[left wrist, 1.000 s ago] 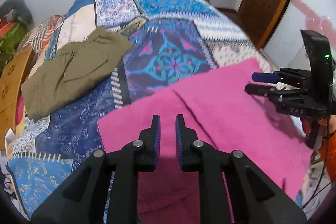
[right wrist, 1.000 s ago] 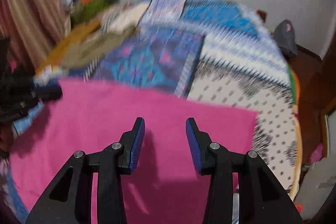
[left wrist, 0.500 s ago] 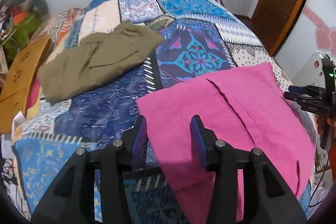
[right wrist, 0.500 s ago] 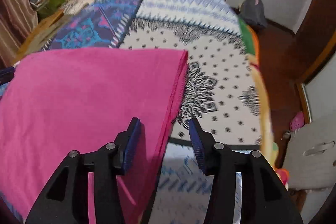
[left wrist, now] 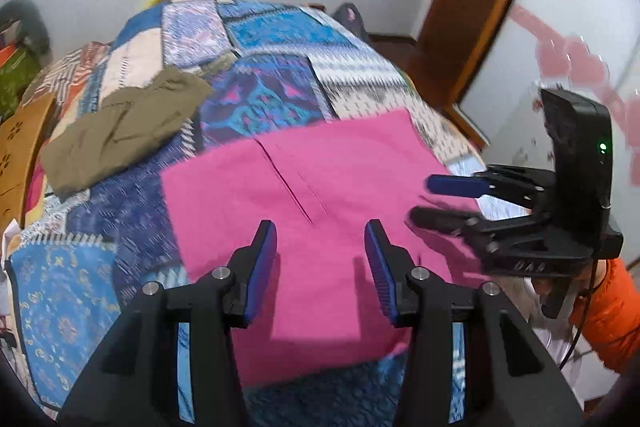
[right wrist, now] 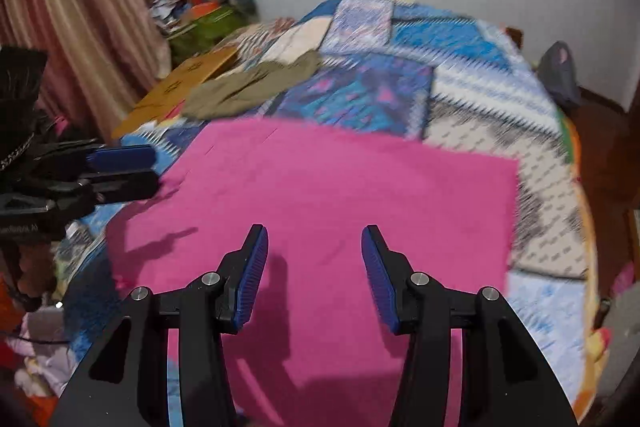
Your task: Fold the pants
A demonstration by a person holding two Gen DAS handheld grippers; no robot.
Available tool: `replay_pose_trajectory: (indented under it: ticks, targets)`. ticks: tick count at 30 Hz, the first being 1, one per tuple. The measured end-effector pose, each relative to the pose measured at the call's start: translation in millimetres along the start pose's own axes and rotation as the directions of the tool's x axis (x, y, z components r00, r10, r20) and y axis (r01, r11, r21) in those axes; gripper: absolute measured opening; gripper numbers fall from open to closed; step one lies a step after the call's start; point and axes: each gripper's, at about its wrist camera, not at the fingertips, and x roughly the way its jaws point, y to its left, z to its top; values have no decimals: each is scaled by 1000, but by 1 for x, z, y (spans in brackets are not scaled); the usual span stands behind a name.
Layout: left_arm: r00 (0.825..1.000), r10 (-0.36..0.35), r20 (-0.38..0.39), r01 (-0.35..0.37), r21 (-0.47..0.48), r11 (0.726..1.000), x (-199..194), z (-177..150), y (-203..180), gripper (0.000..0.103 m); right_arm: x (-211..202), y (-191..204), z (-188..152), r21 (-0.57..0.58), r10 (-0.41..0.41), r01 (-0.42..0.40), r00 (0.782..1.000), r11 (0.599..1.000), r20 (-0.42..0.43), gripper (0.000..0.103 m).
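Note:
Folded pink pants (left wrist: 320,167) (right wrist: 340,179) lie flat as a rectangle on the near part of the patchwork quilt (left wrist: 272,95) (right wrist: 400,83). My left gripper (left wrist: 320,227) hovers open above their near half, nothing between its blue pads. My right gripper (right wrist: 315,229) is open too, above the pants' near middle and holding nothing. From the left wrist view the right gripper (left wrist: 424,199) reaches in sideways over the pants' right edge. The left gripper (right wrist: 154,167) shows in the right wrist view beside their left edge. No pad touches the cloth.
Olive-brown pants (left wrist: 120,131) (right wrist: 248,87) lie crumpled on the quilt, far left. A wooden board (left wrist: 16,155) (right wrist: 180,83) and a clutter pile (right wrist: 204,23) flank the bed's left side, by a curtain (right wrist: 72,7). A wooden door frame (left wrist: 476,7) stands at right. An orange sleeve (left wrist: 608,307) shows.
My left jaws widened from nearly shut; the right opened slightly. Half a second ago each gripper was at its own side edge of the pants. Now both hover higher over them.

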Motion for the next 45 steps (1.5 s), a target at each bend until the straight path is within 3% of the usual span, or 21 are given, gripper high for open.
replay_pose_trajectory:
  ticks: [4, 14, 16, 21, 22, 25, 28, 31, 37, 40, 45]
  targets:
    - [995, 32, -92, -31, 10, 999, 16, -25, -2, 46, -1, -10, -17, 62, 10, -10, 1000, 998, 5, 45]
    - [997, 48, -66, -52, -55, 997, -6, -53, 31, 47, -35, -30, -52, 100, -54, 57, 998, 993, -29, 47]
    - [995, 78, -62, -81, -48, 996, -10, -56, 33, 58, -42, -39, -60, 119, -95, 99, 995, 988, -38, 47]
    - [996, 64, -68, -70, -96, 993, -17, -63, 50, 65, -51, -71, -76, 180, -211, 222, 974, 958, -81, 47]
    - [995, 71, -67, -77, -99, 992, -19, -63, 53, 65, -54, -77, -78, 193, -226, 238, 971, 952, -82, 47]
    - [982, 180, -60, -185, -87, 979, -27, -64, 63, 65, -64, -92, -81, 243, -247, 259, 966, 935, -77, 47]
    - [982, 175, -71, -184, -154, 971, -35, -68, 82, 64, -73, -98, -76, 269, -258, 262, 965, 927, -51, 47]
    - [976, 205, -72, -214, -156, 964, -43, -70, 87, 63, -81, -93, -67, 272, -253, 242, 967, 931, 7, 47]
    - [993, 107, -54, -116, -204, 972, -50, -72, 77, 64, -78, -74, -40, 231, -235, 213, 969, 949, 71, 48]
    - [999, 20, -51, -31, -241, 970, -46, -74, 67, 64, -72, -61, -32, 209, -207, 185, 974, 960, 89, 48]
    - [990, -122, -75, 87, -363, 928, -32, -81, 61, 64, -58, -29, -28, 135, -150, 136, 984, 982, 99, 49]
